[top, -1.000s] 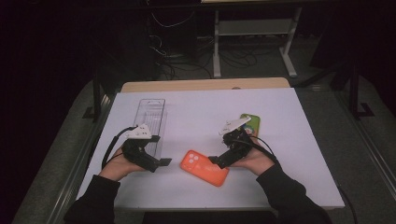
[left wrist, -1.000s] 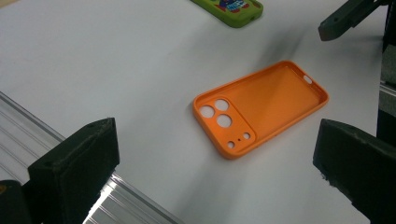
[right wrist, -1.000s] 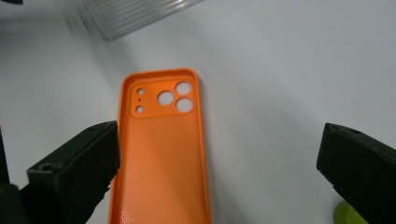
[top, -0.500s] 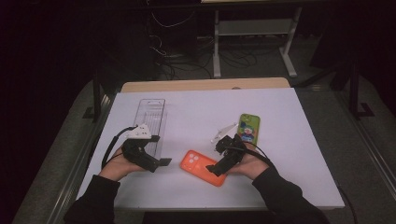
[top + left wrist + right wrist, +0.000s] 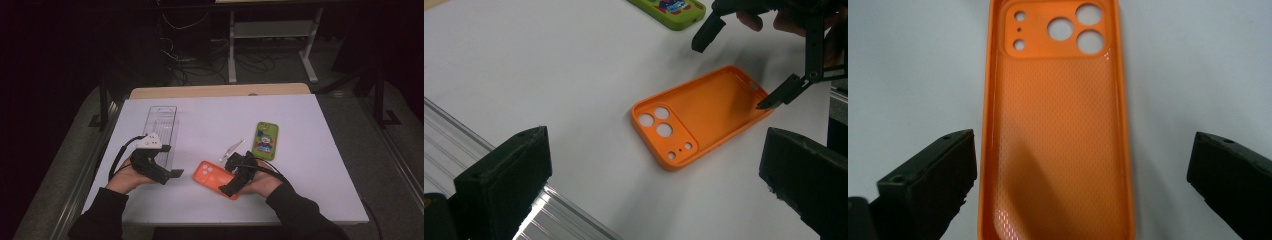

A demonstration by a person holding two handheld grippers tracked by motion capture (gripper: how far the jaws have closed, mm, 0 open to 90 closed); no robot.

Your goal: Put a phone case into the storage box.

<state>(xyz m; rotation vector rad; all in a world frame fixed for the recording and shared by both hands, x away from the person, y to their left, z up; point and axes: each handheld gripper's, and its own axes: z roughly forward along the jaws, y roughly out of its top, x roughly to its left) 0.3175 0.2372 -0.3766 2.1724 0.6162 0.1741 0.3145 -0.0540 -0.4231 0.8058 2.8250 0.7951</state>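
The orange phone case (image 5: 216,179) lies flat on the white table (image 5: 310,165), hollow side up, near the front edge between the two hands. The right gripper (image 5: 234,181) hangs over the case's end away from the camera holes; its jaws stand wide apart, one to each side of the case, not touching it. The left gripper (image 5: 167,172) rests just left of the case, jaws also apart and holding nothing. A green phone case (image 5: 265,139) lies farther back, and a clear tray (image 5: 164,120) sits behind the left hand.
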